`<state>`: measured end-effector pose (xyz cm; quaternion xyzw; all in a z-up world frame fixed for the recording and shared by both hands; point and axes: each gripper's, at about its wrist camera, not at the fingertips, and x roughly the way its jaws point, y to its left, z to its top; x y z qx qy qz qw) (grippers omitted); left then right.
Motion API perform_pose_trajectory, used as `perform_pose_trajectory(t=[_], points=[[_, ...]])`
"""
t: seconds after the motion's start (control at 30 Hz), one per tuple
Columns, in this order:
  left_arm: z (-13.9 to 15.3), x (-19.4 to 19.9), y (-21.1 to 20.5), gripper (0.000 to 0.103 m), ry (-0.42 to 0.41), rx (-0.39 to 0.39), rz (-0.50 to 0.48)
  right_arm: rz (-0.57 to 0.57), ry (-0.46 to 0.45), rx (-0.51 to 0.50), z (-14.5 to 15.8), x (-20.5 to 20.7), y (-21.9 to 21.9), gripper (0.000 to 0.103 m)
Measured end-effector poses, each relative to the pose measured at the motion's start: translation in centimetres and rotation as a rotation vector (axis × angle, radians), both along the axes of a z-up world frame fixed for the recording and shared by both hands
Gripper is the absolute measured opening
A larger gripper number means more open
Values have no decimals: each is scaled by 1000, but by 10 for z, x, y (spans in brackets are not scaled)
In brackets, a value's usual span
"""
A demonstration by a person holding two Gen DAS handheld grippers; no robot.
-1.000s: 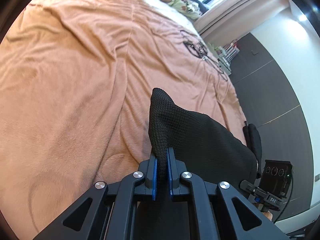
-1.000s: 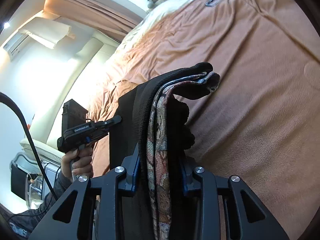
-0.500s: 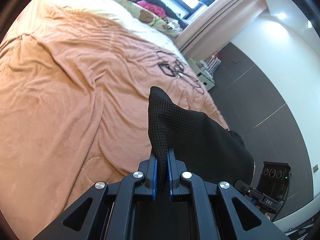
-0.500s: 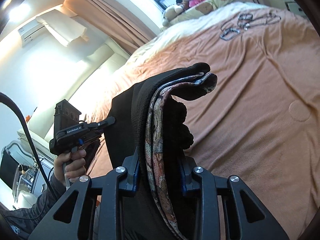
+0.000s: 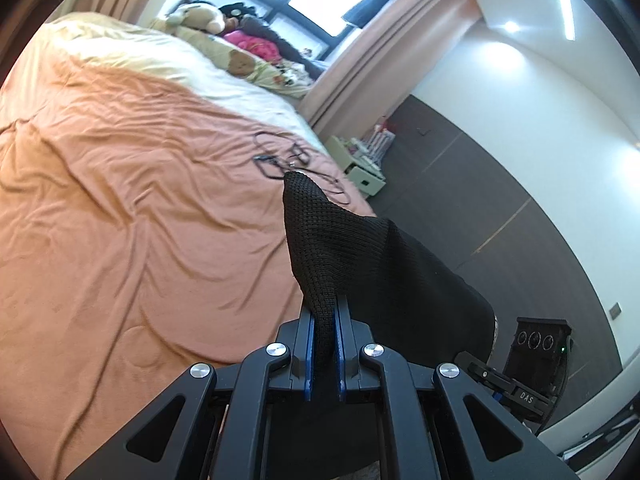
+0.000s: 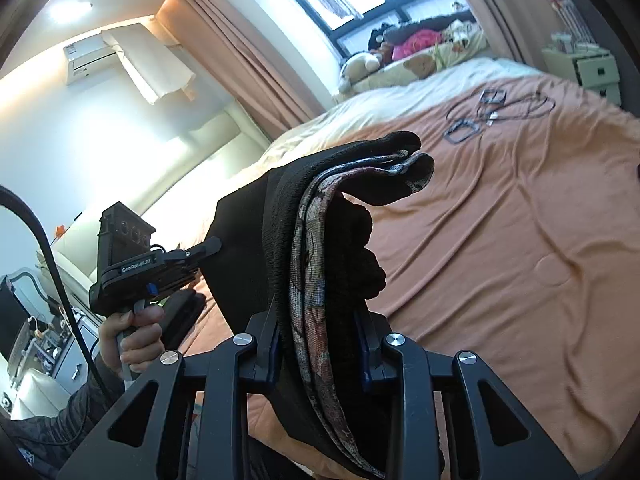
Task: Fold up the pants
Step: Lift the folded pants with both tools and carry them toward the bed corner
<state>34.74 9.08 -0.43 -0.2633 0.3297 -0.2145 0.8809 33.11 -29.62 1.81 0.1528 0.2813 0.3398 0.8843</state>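
The black knit pants [image 5: 360, 256] hang stretched between both grippers above the near edge of the bed. My left gripper [image 5: 323, 320] is shut on one thin corner of the black fabric. My right gripper [image 6: 318, 320] is shut on a thick bunch of the pants [image 6: 320, 248], where a patterned lining shows between black layers. In the right wrist view the left gripper [image 6: 212, 246] appears at the left, held by a hand [image 6: 134, 332], clamping the far edge of the fabric. The other gripper's body [image 5: 536, 356] shows at the lower right of the left wrist view.
An orange blanket [image 5: 120, 200] covers the bed [image 6: 520, 220]. Dark cables [image 5: 288, 160] lie near its far side [image 6: 496, 112]. Stuffed toys and pillows [image 5: 224, 36] sit by the window. A small drawer unit [image 5: 360, 164] stands beside the bed, and a dark cable [image 6: 48, 264] hangs at the left.
Both grippers have risen with the pants and tilted upward, so the window, curtains and far end of the bed have come into view. Both grips look the same as before.
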Motion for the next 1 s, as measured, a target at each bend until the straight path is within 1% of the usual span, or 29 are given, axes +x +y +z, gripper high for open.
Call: perform_pose_trajectory(t=[0.2,0.4,0.53,0.67,0.73,0.9,1.0], points=[[23,-6,-40,9,-45,-8,-55,-50,-49,-25,22,-35,-33,26],[44,-12,-93,9,-88,-16,-127,-109,-78,-43,41,-69,-77,26],[53,-13,-126,9,-98,-44,-156,-143,-92,-55,51,-82,-100,26],[58,-17,-160,9,-101,-93,-192,-191,-109,-79,61,-109,-124,26],[62,-19,-182,9,-106,-89,-212,-205,-117,-84,64,-118,-128,26],[70,-22,-220,8,-112,-97,-253,-246,-139,-98,75,-147,-145,26],[76,-24,-242,8,-129,-96,-275,-261,-149,-82,79,-159,-157,26]])
